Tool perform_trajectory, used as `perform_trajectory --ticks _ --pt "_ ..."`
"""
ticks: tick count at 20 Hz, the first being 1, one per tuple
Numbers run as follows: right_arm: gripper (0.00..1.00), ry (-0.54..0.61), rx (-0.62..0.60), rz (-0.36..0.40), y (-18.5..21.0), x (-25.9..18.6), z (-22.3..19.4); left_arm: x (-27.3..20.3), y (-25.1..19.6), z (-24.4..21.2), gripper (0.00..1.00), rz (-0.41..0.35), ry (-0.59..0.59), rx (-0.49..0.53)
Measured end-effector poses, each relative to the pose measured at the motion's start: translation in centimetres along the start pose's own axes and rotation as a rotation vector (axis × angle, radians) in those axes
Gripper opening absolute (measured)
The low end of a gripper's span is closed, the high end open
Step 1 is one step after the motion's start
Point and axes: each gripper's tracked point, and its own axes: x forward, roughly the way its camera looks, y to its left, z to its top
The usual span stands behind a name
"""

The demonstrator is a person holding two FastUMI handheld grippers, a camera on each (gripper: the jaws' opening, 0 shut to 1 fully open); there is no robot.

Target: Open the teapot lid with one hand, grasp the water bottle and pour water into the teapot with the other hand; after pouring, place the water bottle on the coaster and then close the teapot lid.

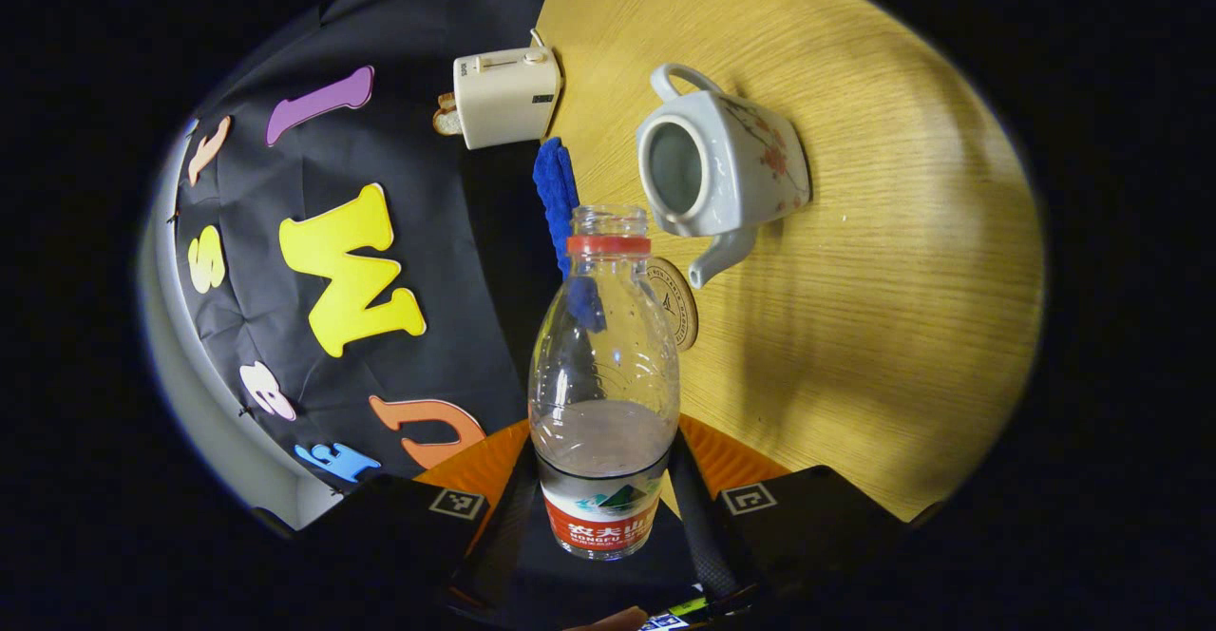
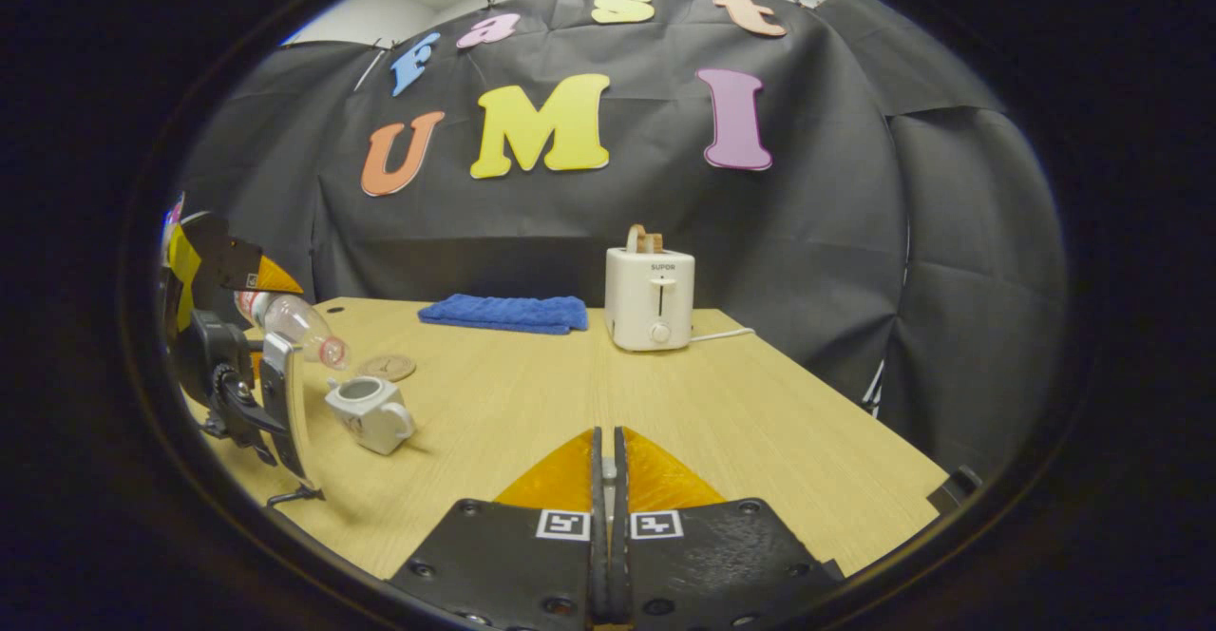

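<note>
I am holding the water bottle [image 1: 604,393] in my left gripper [image 1: 602,493], both fingers pressing on its lower body by the label. In the left gripper view the bottle is uncapped, its open neck is pointing toward the teapot [image 1: 717,173], and some water is sitting in the lower part near my fingers. The teapot is standing on the wooden table [image 1: 874,308] with its lid off and its mouth open, the spout pointing toward the round coaster [image 1: 676,300], which is lying flat just beside the spout. I cannot see any water running out of the neck.

In the right gripper view I am seeing the bottle [image 2: 290,325] tilted neck-down over the teapot [image 2: 370,412], with its mouth just above and to the side of the opening. The coaster [image 2: 387,366] is lying just behind the teapot. My right gripper [image 2: 608,498] is pressed together with nothing between its fingers, hanging over the near part of the table [image 2: 760,422], well apart from the teapot. A blue cloth [image 2: 506,313] and a white toaster [image 2: 651,300] are sitting at the far edge by the wall.
</note>
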Motion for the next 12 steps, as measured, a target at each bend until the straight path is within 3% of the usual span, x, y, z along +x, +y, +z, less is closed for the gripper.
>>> perform_trajectory --ticks 12 --pt "0.01 -0.011 -0.006 0.014 0.1 0.0 0.3 -0.2 2.0 0.5 0.75 0.036 0.028 0.192"
